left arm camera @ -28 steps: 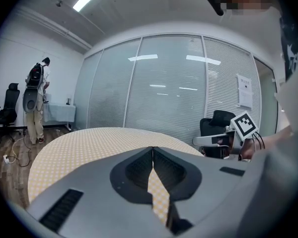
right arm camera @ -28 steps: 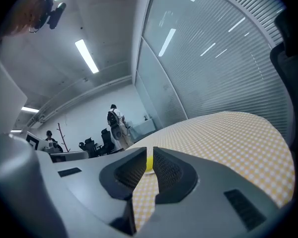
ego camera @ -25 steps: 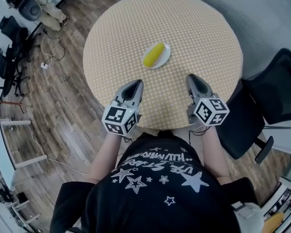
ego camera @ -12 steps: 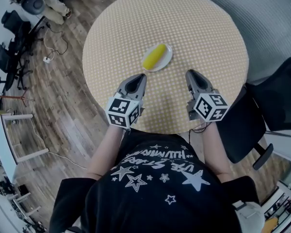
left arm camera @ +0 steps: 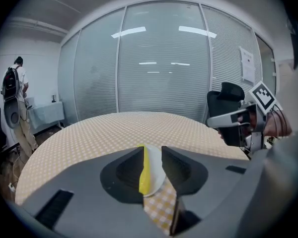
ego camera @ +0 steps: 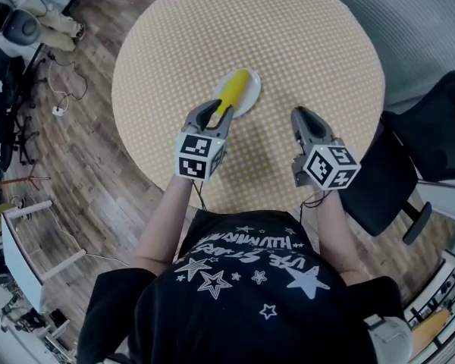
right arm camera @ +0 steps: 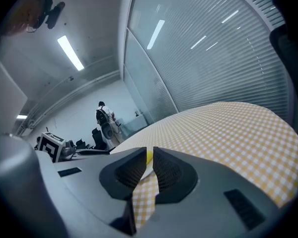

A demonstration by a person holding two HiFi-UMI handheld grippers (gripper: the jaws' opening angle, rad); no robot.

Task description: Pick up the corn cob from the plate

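On the left, wooden floor point(ego camera: 83, 165) showed beside the round table point(ego camera: 311, 44) with its yellow checked cloth. Over the table's near left part the left gripper point(ego camera: 214, 110) pointed forward and down, its jaws opening and standing partly apart. Its tips were at the near end of the corn cob point(ego camera: 235, 89), and no view showed whether they touched it. In the left gripper view the yellow cob and the white rim behind it filled the gap between the jaws, and neither pad pressed on the cob. The cob lay on the white plate point(ego camera: 250, 95), left of the table's middle, its far end angled to the right. Well right of the plate the right gripper point(ego camera: 298, 115) hung over the cloth, its jaws drawn together to a thin slit with nothing in them. A black chair point(ego camera: 409, 165) stood at the table's right edge.
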